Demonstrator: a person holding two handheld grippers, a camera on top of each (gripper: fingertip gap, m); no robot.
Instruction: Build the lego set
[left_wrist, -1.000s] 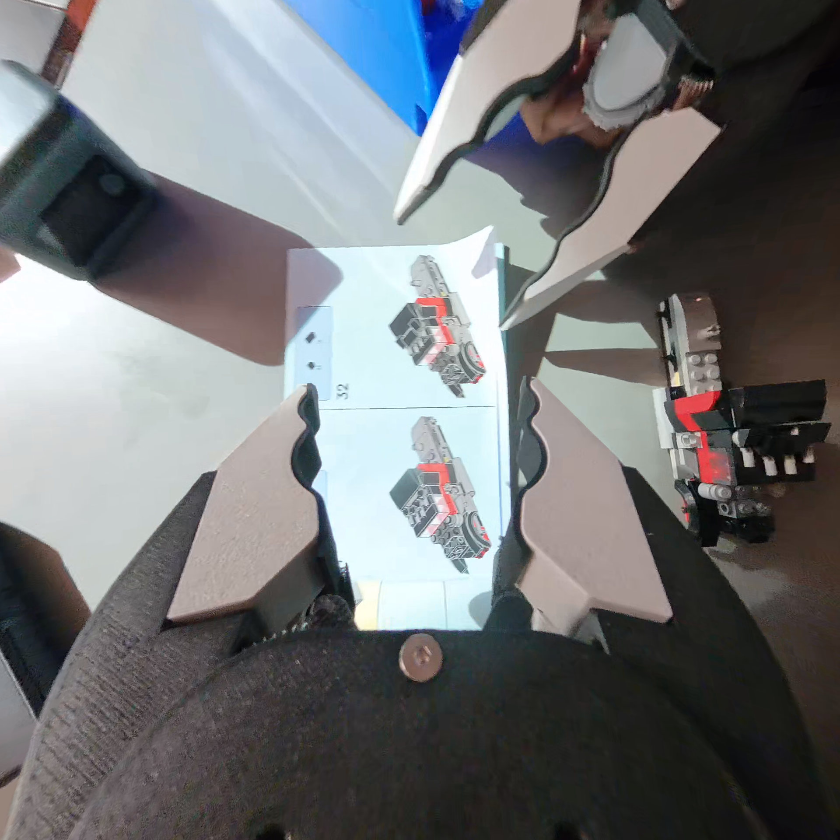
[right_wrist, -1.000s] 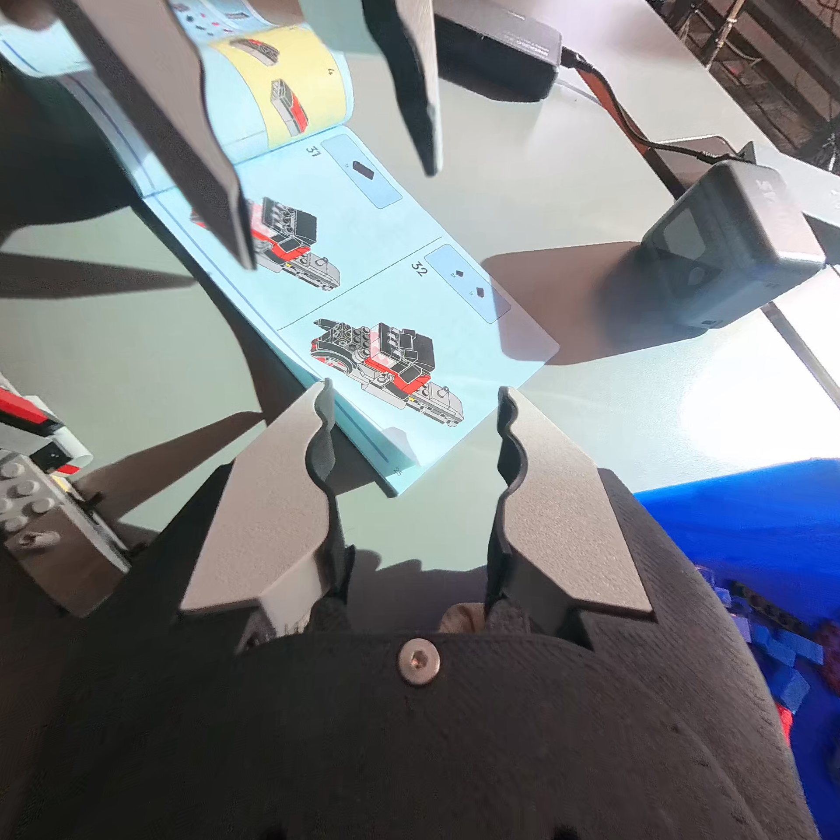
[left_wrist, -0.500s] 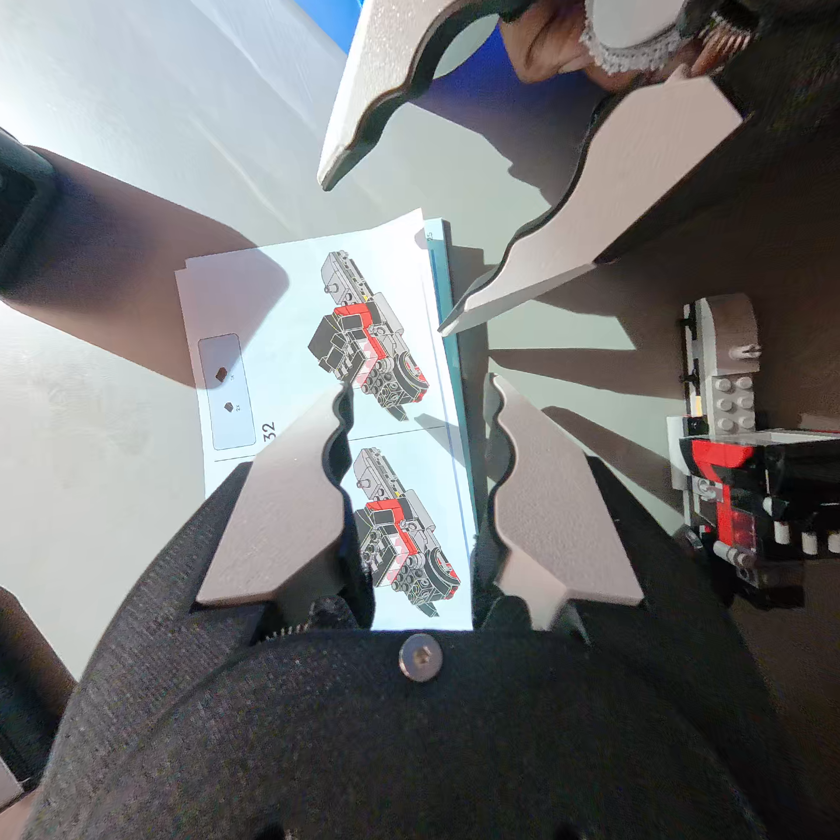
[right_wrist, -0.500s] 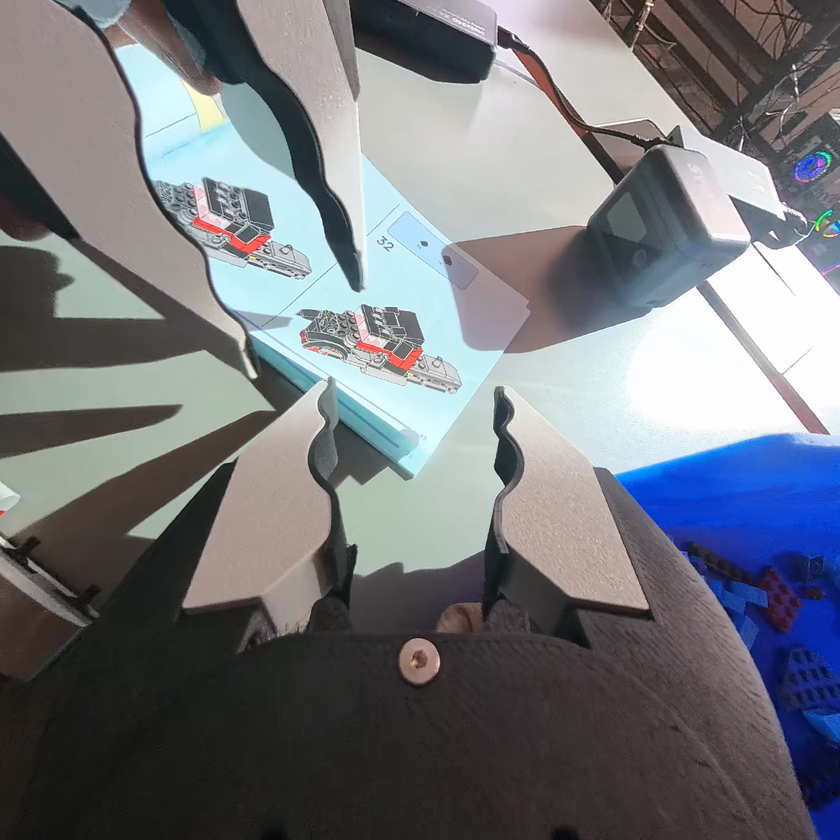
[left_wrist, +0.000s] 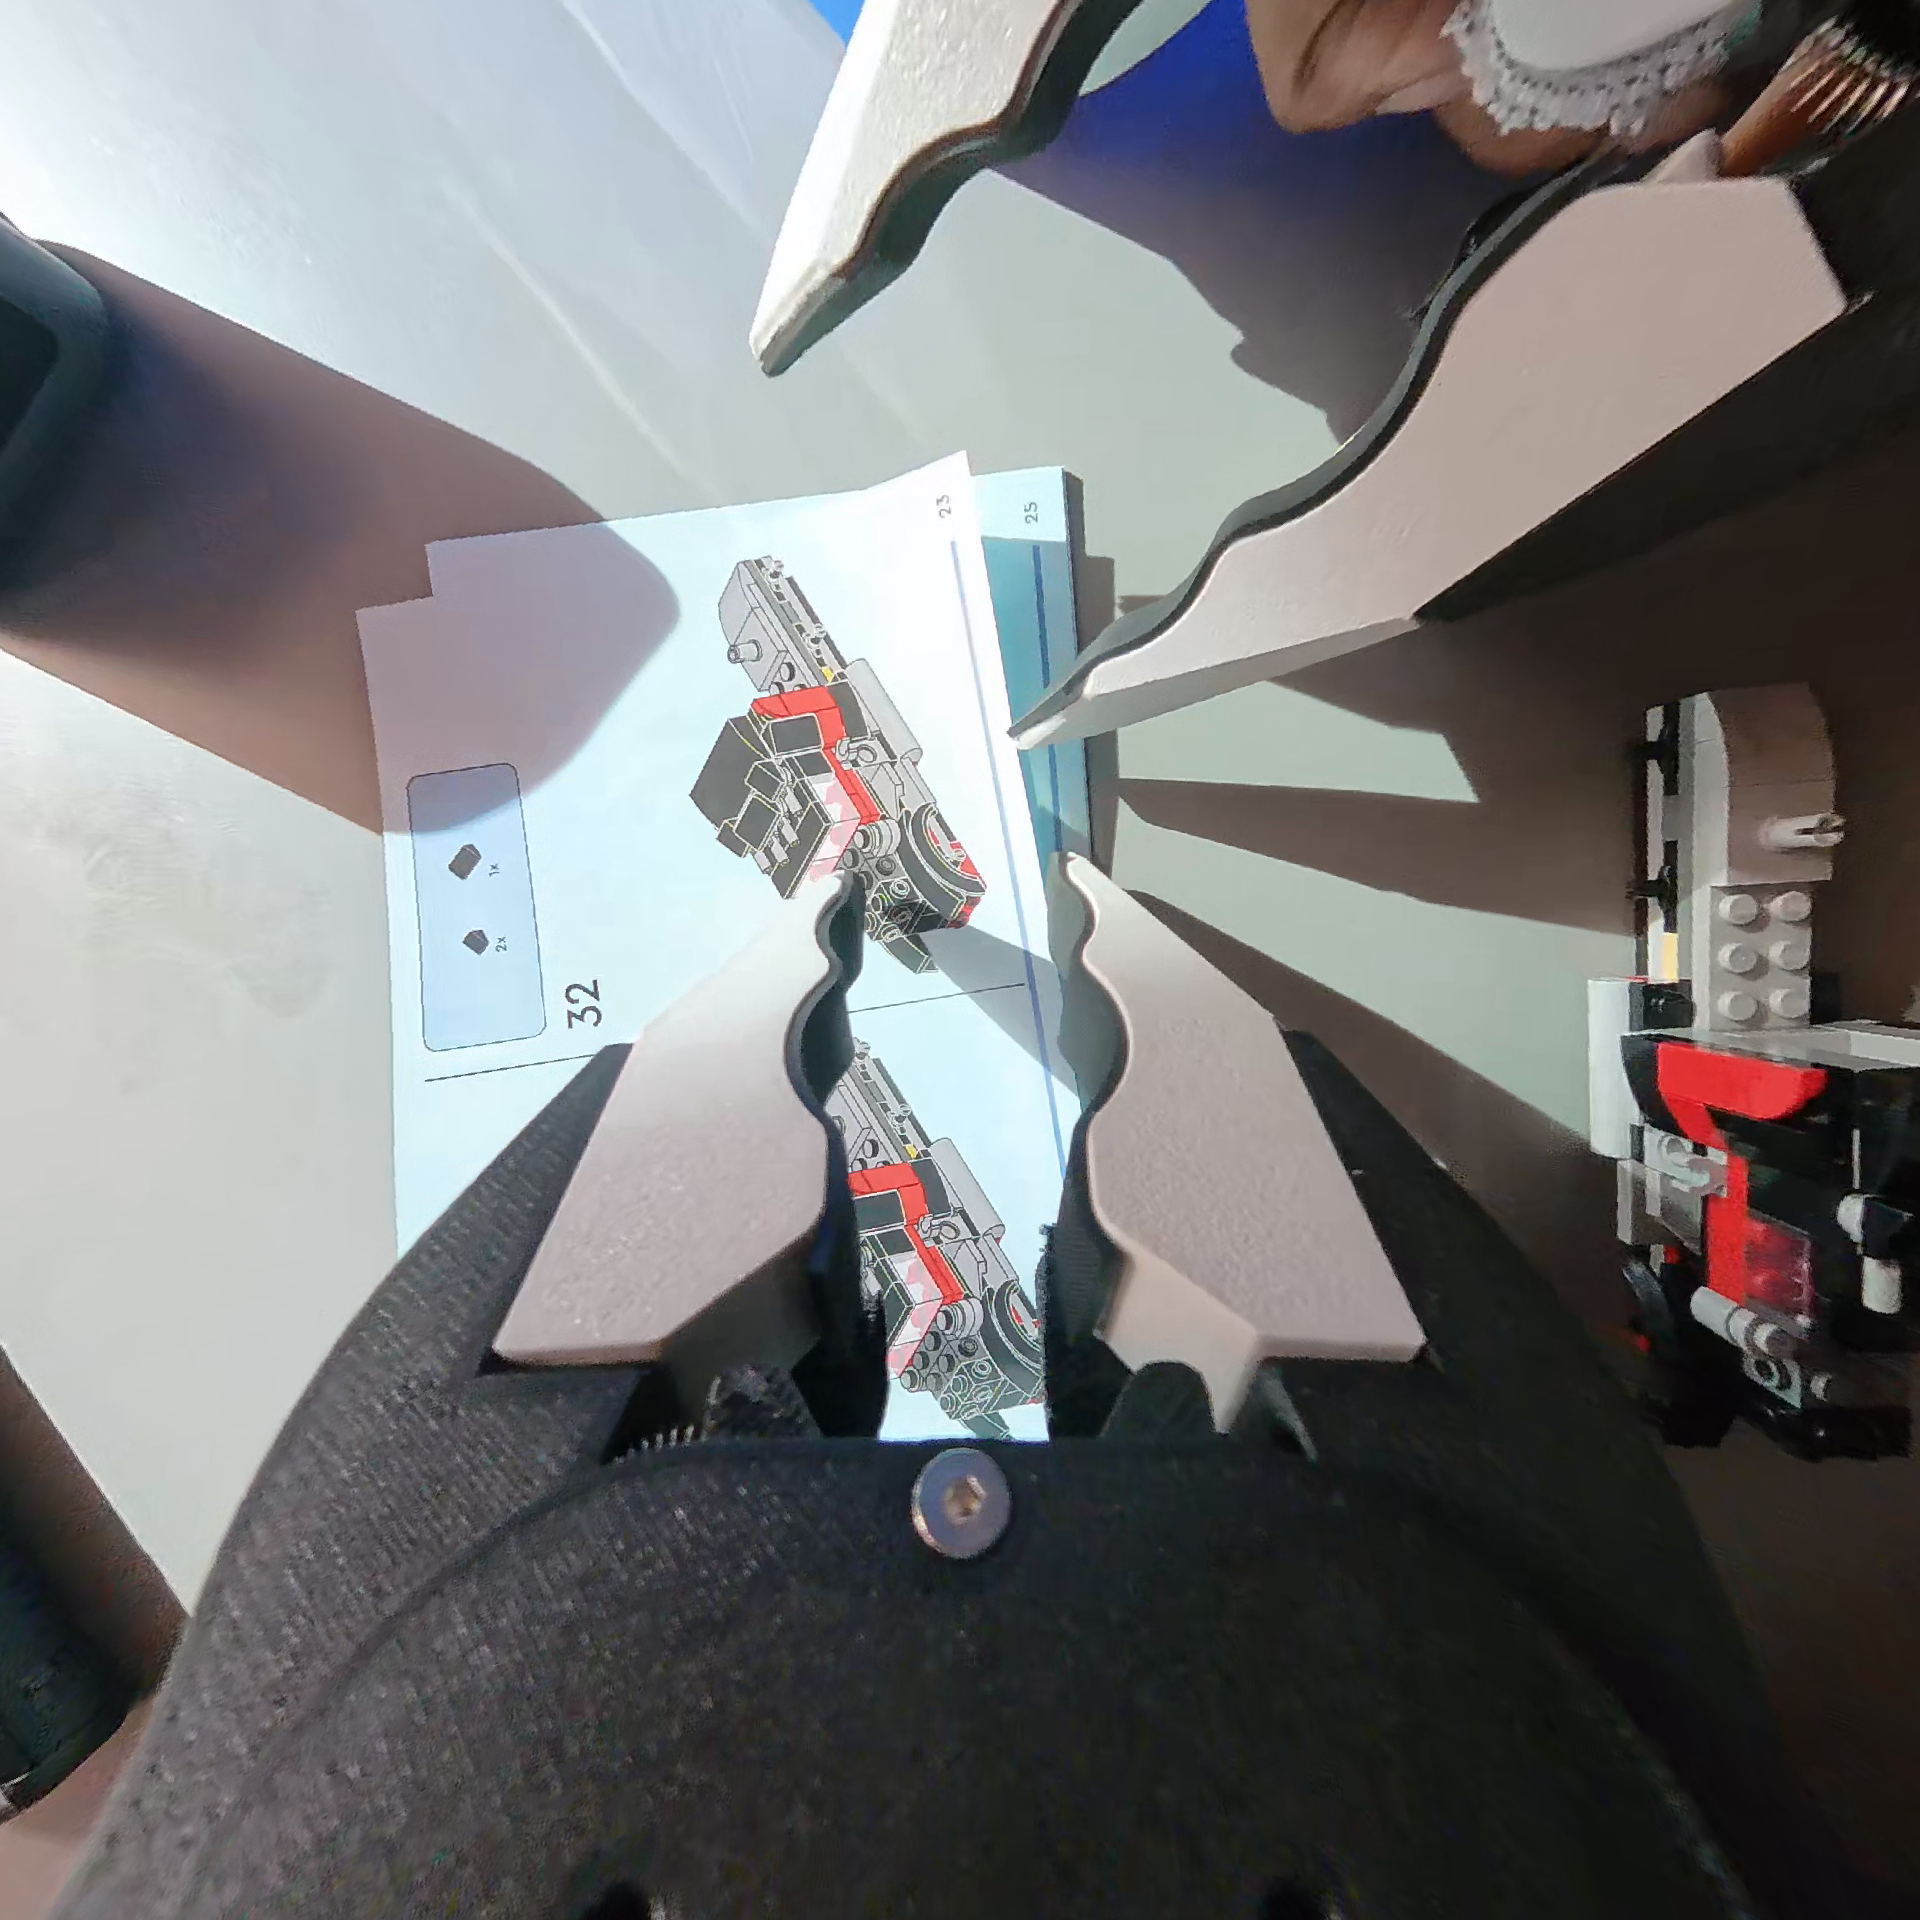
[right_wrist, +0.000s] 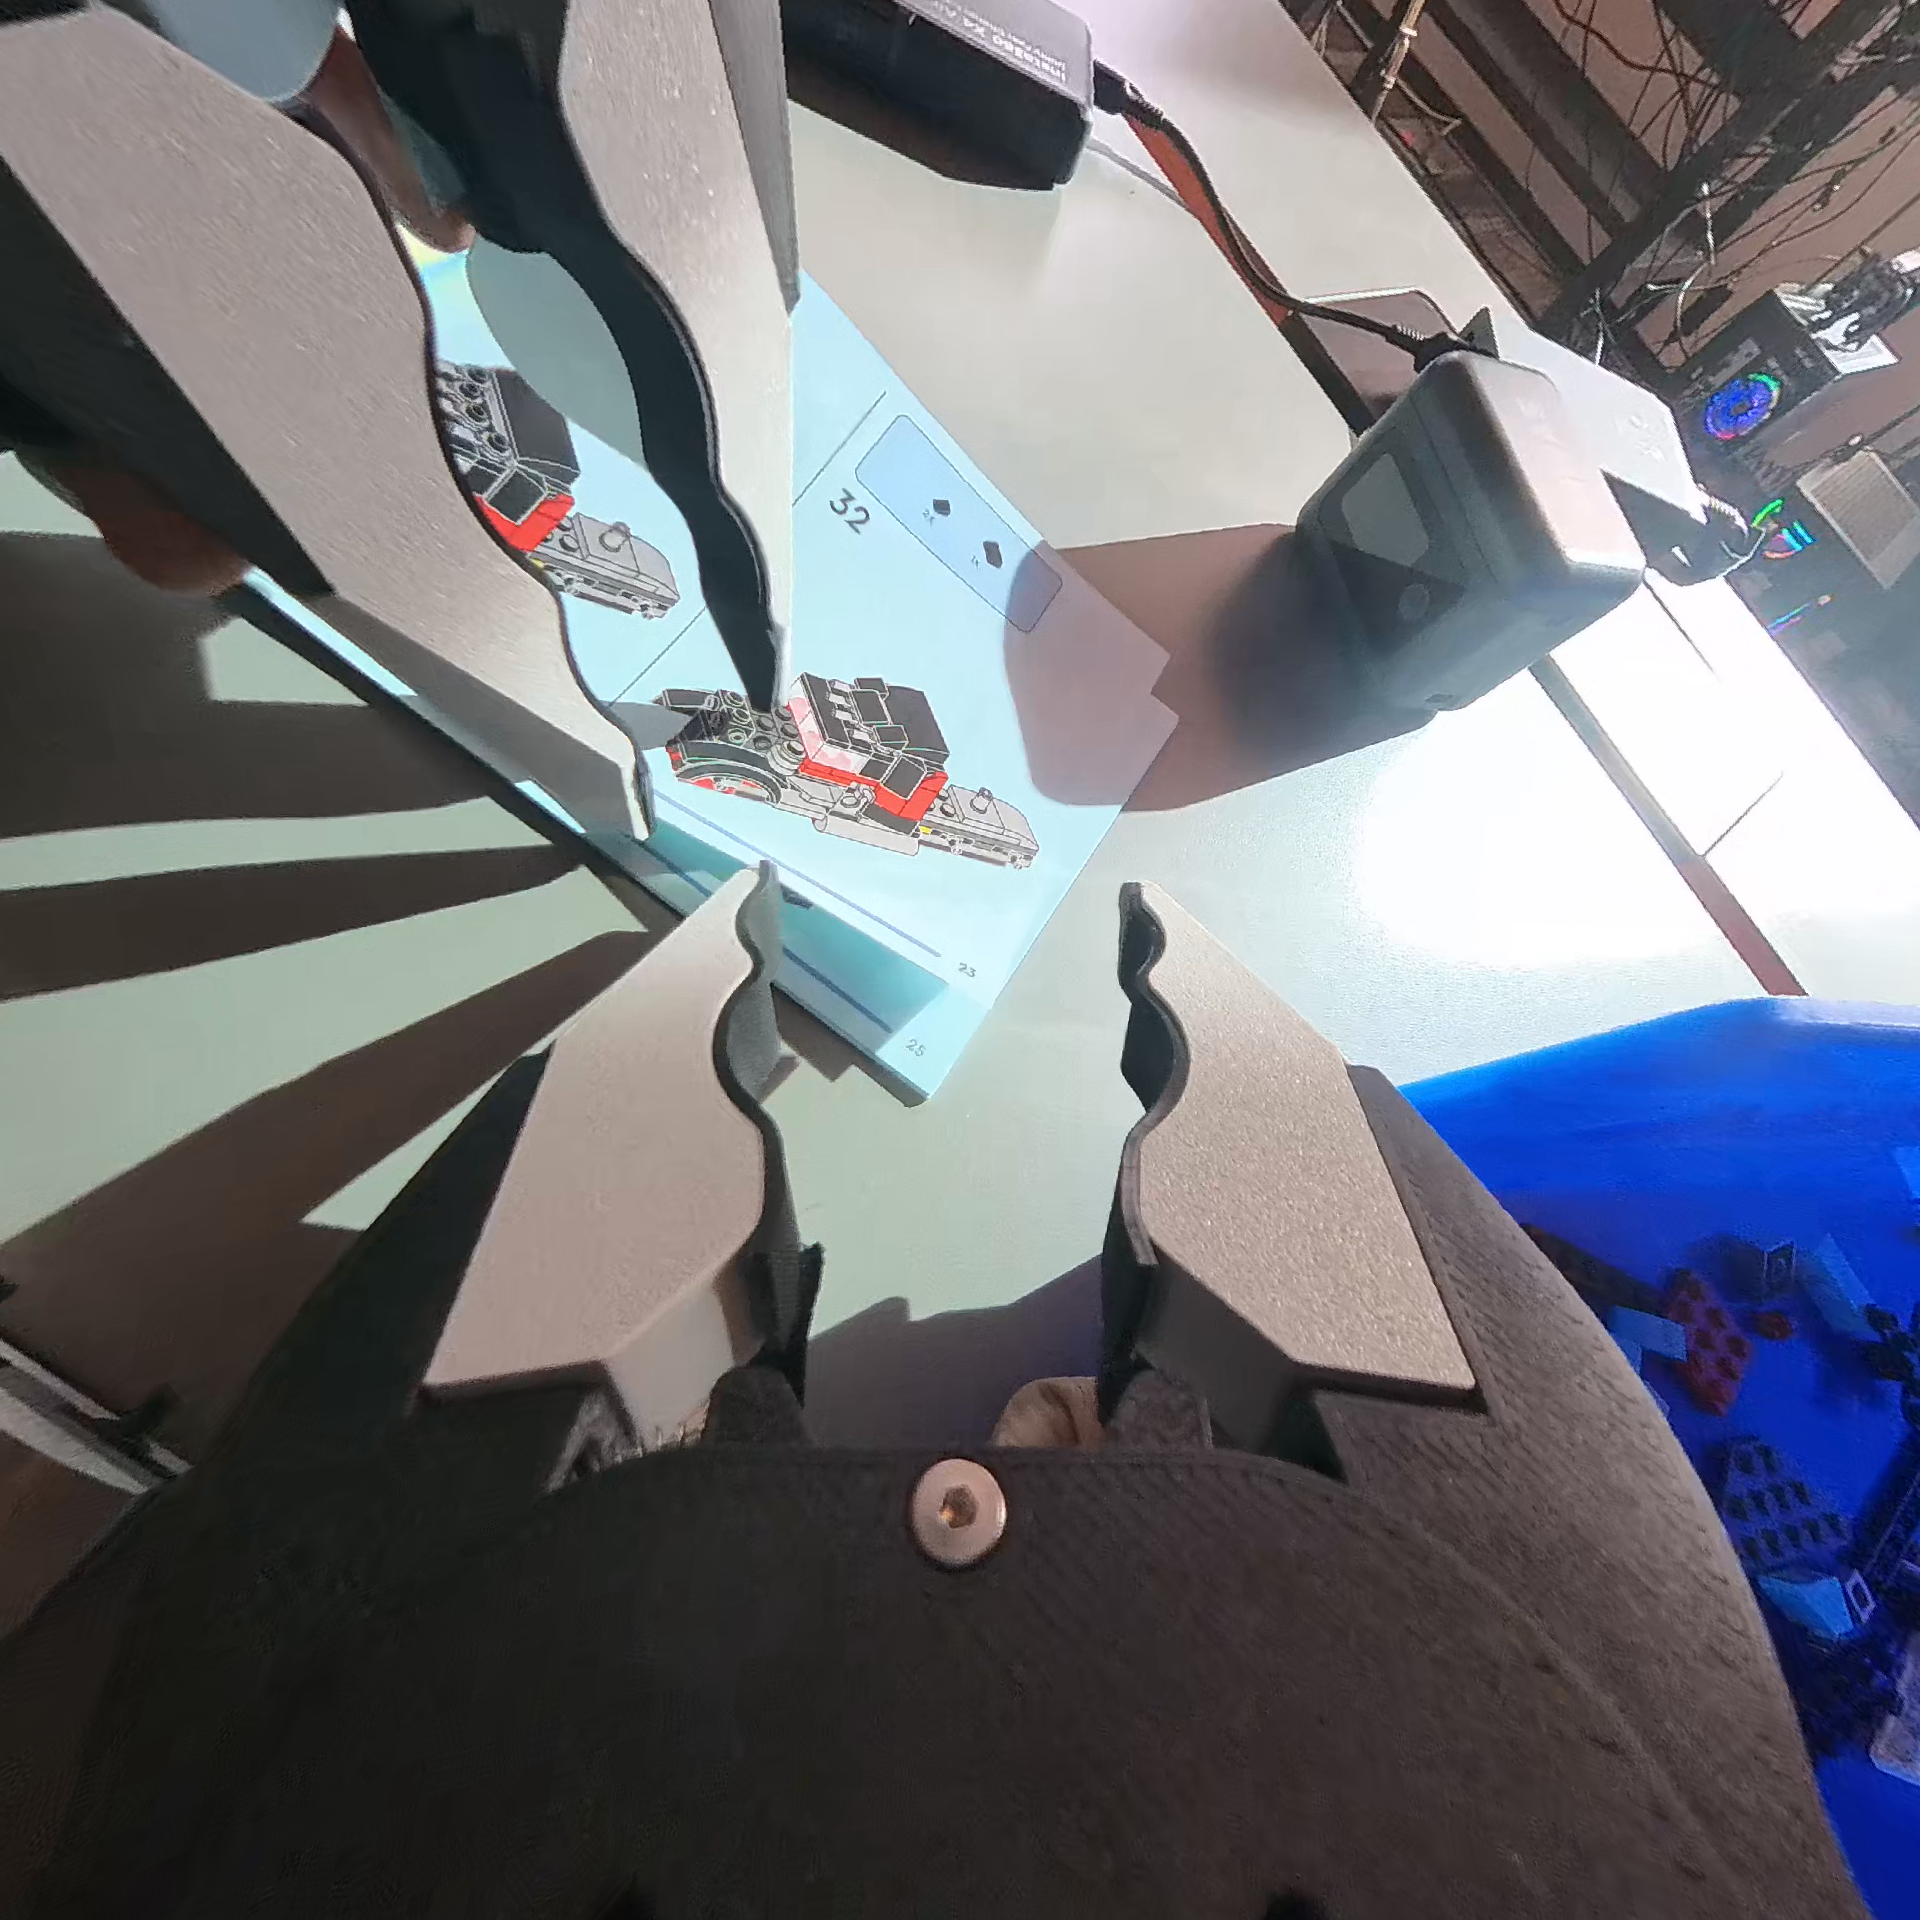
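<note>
Since 1 s ago both grippers have closed in on the instruction booklet (left_wrist: 675, 790): it fills more of the left wrist view now and has rotated a bit. The left gripper (left_wrist: 951, 883) has come down over the open page and its gap has narrowed slightly. Read: a page-handling or step-check move, no brick placement under way.

Left gripper: fingers part open, nothing between them, only the printed page visible through the gap. Tips hang over the lower model drawing; contact with the paper can't be confirmed.

Right gripper (right_wrist: 945, 894): fingers spread wider, empty. Its left fingertip (right_wrist: 753, 883) sits at the booklet's near edge, at or just above the stacked pages; touching or not, can't tell. In the left view that same gripper enters from 1 o'clock, one tip at the page's right edge.

Partly built model (left_wrist: 1756, 1091): red, black and grey, on the table (left_wrist: 208, 935) at 3 o'clock in the left view, untouched, near the booklet but apart from it. Blue bin of loose bricks (right_wrist: 1714, 1299) at 4 o'clock in the right view. Grey box camera (right_wrist: 1475, 540) at 1 o'clock, its shadow across the page corner.
</note>
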